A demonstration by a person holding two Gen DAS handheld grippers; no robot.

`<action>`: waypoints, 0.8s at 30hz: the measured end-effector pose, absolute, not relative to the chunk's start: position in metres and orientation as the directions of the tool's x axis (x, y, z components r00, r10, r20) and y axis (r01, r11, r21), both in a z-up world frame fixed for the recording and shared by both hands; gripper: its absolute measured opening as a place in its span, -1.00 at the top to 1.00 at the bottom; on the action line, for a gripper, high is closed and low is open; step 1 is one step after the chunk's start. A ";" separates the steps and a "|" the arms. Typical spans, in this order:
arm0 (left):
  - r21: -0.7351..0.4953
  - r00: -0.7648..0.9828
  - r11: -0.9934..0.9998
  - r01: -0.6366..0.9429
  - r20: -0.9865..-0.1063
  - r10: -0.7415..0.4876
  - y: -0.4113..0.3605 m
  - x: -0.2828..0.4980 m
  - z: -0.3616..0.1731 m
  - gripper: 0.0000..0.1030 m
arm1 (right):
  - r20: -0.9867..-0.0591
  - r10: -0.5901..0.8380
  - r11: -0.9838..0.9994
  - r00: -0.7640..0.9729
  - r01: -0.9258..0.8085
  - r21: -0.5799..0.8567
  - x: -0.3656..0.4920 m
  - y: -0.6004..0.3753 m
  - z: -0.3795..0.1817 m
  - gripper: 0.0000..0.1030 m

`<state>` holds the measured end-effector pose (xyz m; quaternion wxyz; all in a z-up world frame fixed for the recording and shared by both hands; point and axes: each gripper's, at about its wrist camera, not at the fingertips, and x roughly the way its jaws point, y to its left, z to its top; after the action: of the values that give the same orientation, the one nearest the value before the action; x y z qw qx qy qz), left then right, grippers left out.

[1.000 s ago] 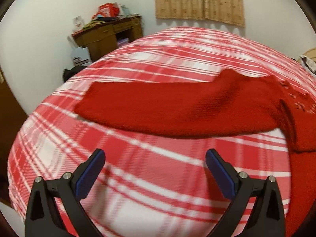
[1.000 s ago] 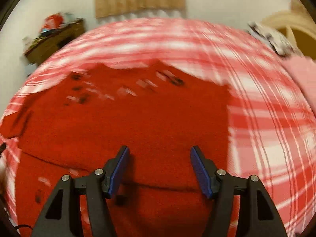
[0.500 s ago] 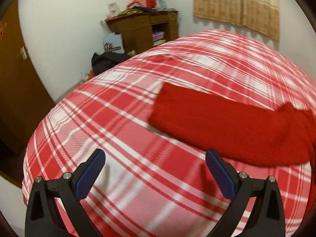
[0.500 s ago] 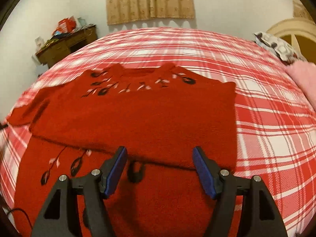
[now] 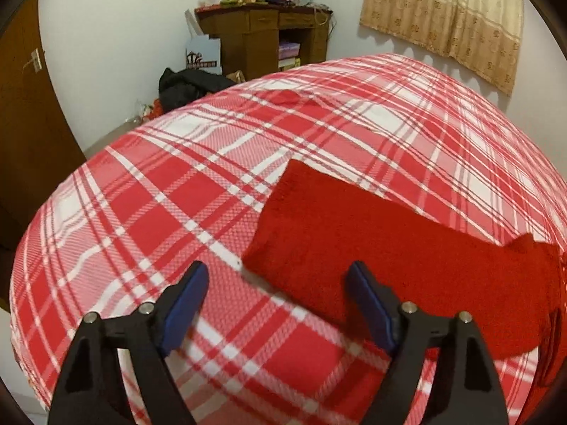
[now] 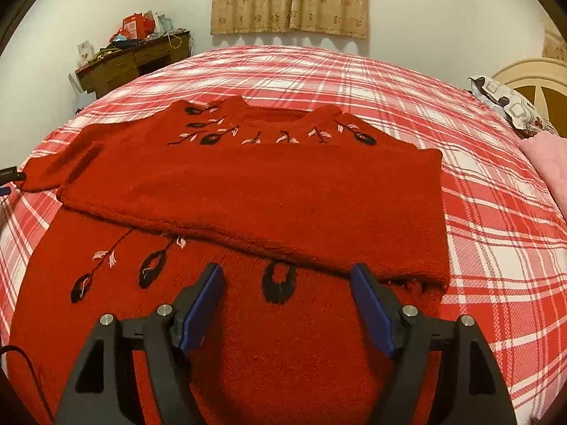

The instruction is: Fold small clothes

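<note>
**A:** Where's the red sweater (image 6: 269,191) relative to the right gripper (image 6: 286,283)?

**B:** Directly ahead of it and beneath it, spread on the plaid bed (image 6: 496,219). One sleeve is folded across the body, its lower edge running just beyond the fingertips. The jaws are apart and opening, with nothing pinched between them; only the sweater's front lies below the gap.

**A:** And the left gripper (image 5: 276,283)?

**B:** Its jaws are apart too, but closing. The other sleeve (image 5: 389,248) stretches away ahead and to the right; the cuff's near corner lies in the gap between the fingers. The pads don't press on it.

**A:** What's the fabric like?

**B:** A thick, nubbly knit, deep red, with black oval leaf shapes and pale pink stitching near the neckline and lower down. The bed cover is a woven red-and-white check. The gripper pads (image 6: 200,304) are blue on black frames.

**A:** Anything you can't make out?

**B:** The sweater's hem is cut off under the right gripper, and the sleeve's join to the body runs out of the left wrist view.
</note>
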<state>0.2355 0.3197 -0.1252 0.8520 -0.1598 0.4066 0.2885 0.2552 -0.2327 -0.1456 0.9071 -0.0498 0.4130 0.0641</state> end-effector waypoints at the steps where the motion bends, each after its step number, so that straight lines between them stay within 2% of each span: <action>1: -0.040 0.505 0.778 -0.626 -0.782 0.366 0.321 0.236 -0.125 -0.60 | -0.757 0.076 0.987 0.649 -0.157 -0.036 0.255 -0.233 -0.147 -0.49; 4: -0.040 0.508 0.780 -0.625 -0.779 0.367 0.321 0.239 -0.125 -0.58 | -0.759 0.081 0.988 0.646 -0.155 -0.027 0.256 -0.235 -0.148 -0.52; 8: -0.042 0.513 0.787 -0.616 -0.779 0.360 0.321 0.244 -0.125 -0.41 | -0.760 0.079 0.988 0.645 -0.152 -0.026 0.256 -0.235 -0.149 -0.54; 10: -0.063 0.528 0.790 -0.609 -0.776 0.345 0.321 0.244 -0.124 -0.16 | -0.760 0.078 0.988 0.645 -0.150 -0.027 0.256 -0.236 -0.149 -0.56; 11: -0.076 0.537 0.795 -0.602 -0.775 0.332 0.320 0.245 -0.124 -0.11 | -0.760 0.077 0.988 0.645 -0.149 -0.027 0.256 -0.236 -0.150 -0.56; 12: -0.080 0.541 0.797 -0.598 -0.774 0.328 0.320 0.245 -0.124 0.04 | -0.761 0.076 0.989 0.645 -0.148 -0.027 0.256 -0.236 -0.150 -0.57; 13: -0.089 0.550 0.803 -0.589 -0.772 0.318 0.319 0.245 -0.123 0.30 | -0.761 0.075 0.989 0.644 -0.147 -0.026 0.256 -0.236 -0.150 -0.59; 14: -0.107 0.564 0.814 -0.571 -0.772 0.294 0.318 0.245 -0.123 0.46 | -0.761 0.075 0.989 0.644 -0.145 -0.025 0.256 -0.237 -0.150 -0.59; 16: -0.122 0.572 0.822 -0.556 -0.774 0.272 0.316 0.245 -0.123 0.68 | -0.762 0.073 0.989 0.644 -0.143 -0.026 0.256 -0.236 -0.150 -0.61; 18: -0.144 0.584 0.829 -0.541 -0.773 0.247 0.314 0.245 -0.121 0.75 | -0.762 0.072 0.989 0.643 -0.143 -0.027 0.256 -0.236 -0.151 -0.62; 24: -0.168 0.635 0.849 -0.500 -0.739 0.228 0.304 0.240 -0.099 0.77 | -0.762 0.071 0.990 0.643 -0.141 -0.026 0.255 -0.236 -0.150 -0.65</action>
<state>0.2401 0.3037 -0.0986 0.8856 -0.1820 0.3747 0.2055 0.2554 -0.2360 -0.1503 0.9054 -0.0416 0.4184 0.0585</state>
